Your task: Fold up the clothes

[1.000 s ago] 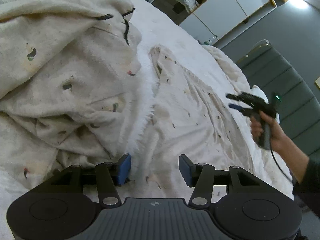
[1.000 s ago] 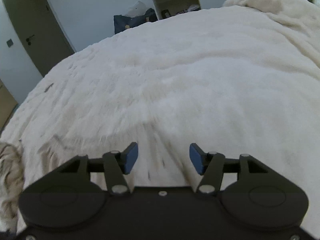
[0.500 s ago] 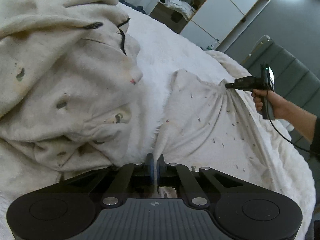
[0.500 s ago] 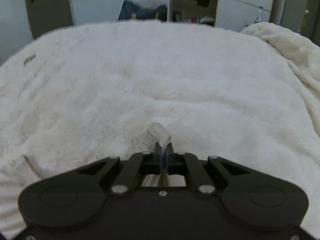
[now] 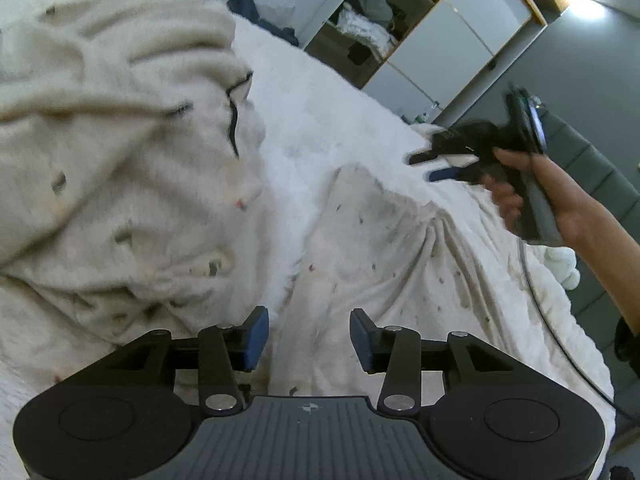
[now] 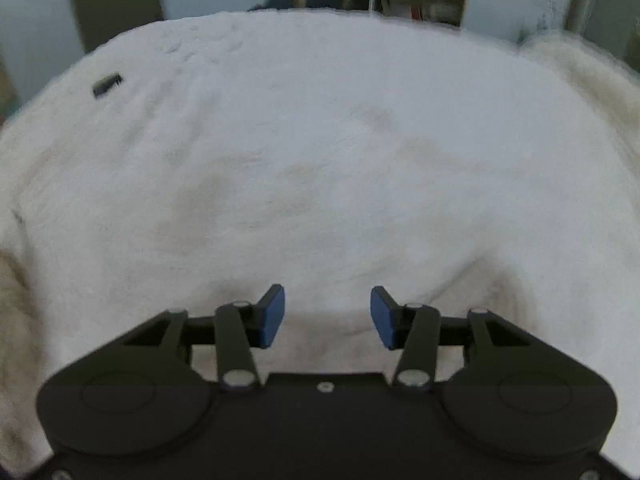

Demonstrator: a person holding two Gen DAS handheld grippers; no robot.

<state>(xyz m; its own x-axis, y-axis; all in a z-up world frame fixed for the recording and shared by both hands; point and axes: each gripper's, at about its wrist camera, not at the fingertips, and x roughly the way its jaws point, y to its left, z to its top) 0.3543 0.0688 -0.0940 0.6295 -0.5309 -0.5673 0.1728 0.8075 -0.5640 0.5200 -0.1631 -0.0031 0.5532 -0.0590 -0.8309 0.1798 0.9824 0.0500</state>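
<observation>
Left gripper angled down over the speckled garment, jaws opening, nothing pinched; right gripper opening too, empty above the white fleece bedspread; wardrobe behind.

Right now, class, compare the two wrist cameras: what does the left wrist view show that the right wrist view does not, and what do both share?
Only the left wrist view shows the speckled garment spread flat, the crumpled pile beside it, the hand holding the right gripper, and the left gripper, jaws opening, pinching nothing.

Only the right wrist view shows a small dark tag on the blanket.

Both show the white fluffy blanket and open shelves.
</observation>
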